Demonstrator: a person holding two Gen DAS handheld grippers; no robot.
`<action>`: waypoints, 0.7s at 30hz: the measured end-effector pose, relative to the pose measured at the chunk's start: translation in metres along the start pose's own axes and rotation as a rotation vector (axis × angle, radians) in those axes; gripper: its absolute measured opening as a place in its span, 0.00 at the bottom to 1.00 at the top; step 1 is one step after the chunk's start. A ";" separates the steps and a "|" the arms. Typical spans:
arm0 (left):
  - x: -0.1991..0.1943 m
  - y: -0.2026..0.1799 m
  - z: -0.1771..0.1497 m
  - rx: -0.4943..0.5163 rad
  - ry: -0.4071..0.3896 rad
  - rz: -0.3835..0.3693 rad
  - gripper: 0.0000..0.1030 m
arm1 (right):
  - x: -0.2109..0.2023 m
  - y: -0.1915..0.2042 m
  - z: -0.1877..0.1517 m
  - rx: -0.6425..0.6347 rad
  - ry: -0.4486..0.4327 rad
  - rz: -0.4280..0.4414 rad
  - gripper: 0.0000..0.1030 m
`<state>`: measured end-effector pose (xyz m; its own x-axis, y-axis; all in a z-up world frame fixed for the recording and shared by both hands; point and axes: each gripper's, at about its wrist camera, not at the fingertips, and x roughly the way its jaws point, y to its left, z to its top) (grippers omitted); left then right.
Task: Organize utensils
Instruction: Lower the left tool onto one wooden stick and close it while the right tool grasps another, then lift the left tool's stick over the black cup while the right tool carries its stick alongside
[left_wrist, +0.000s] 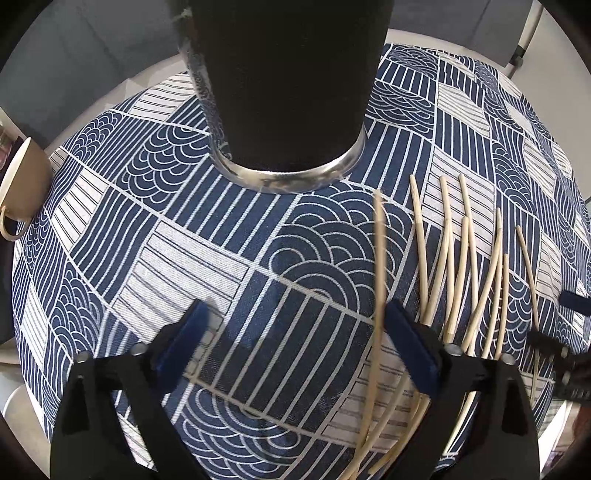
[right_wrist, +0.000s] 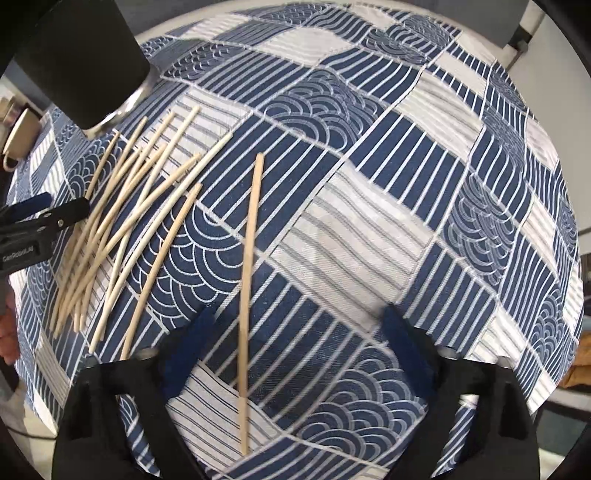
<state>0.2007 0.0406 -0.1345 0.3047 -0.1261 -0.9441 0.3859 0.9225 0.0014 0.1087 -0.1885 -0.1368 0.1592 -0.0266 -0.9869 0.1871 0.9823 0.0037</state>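
A tall black holder cup with a clear base (left_wrist: 284, 92) stands on the patterned cloth just ahead of my left gripper (left_wrist: 295, 328), which is open and empty. Several wooden chopsticks (left_wrist: 461, 266) lie loose to its right; one blurred chopstick (left_wrist: 380, 266) lies just inside the right finger. In the right wrist view my right gripper (right_wrist: 295, 343) is open, and a single chopstick (right_wrist: 249, 295) lies on the cloth between its fingers, nearer the left one. The chopstick pile (right_wrist: 122, 221) lies at left, with the cup (right_wrist: 81, 55) behind it.
A beige mug (left_wrist: 22, 184) sits at the table's left edge, also small in the right wrist view (right_wrist: 18, 136). The left gripper's finger (right_wrist: 44, 218) shows at the left by the pile. A blue and white patterned cloth (right_wrist: 406, 184) covers the round table.
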 end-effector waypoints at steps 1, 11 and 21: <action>0.003 -0.002 0.005 -0.002 0.001 0.000 0.76 | -0.001 -0.003 0.002 -0.008 -0.006 0.001 0.55; -0.010 0.041 -0.011 -0.146 0.053 -0.009 0.06 | -0.004 -0.060 0.020 0.055 0.051 0.148 0.04; -0.027 0.089 -0.054 -0.254 0.065 0.005 0.05 | -0.022 -0.112 0.044 0.116 0.004 0.157 0.04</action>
<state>0.1794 0.1456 -0.1267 0.2464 -0.1053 -0.9634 0.1512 0.9861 -0.0692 0.1264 -0.3060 -0.1084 0.1917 0.1262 -0.9733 0.2705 0.9465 0.1760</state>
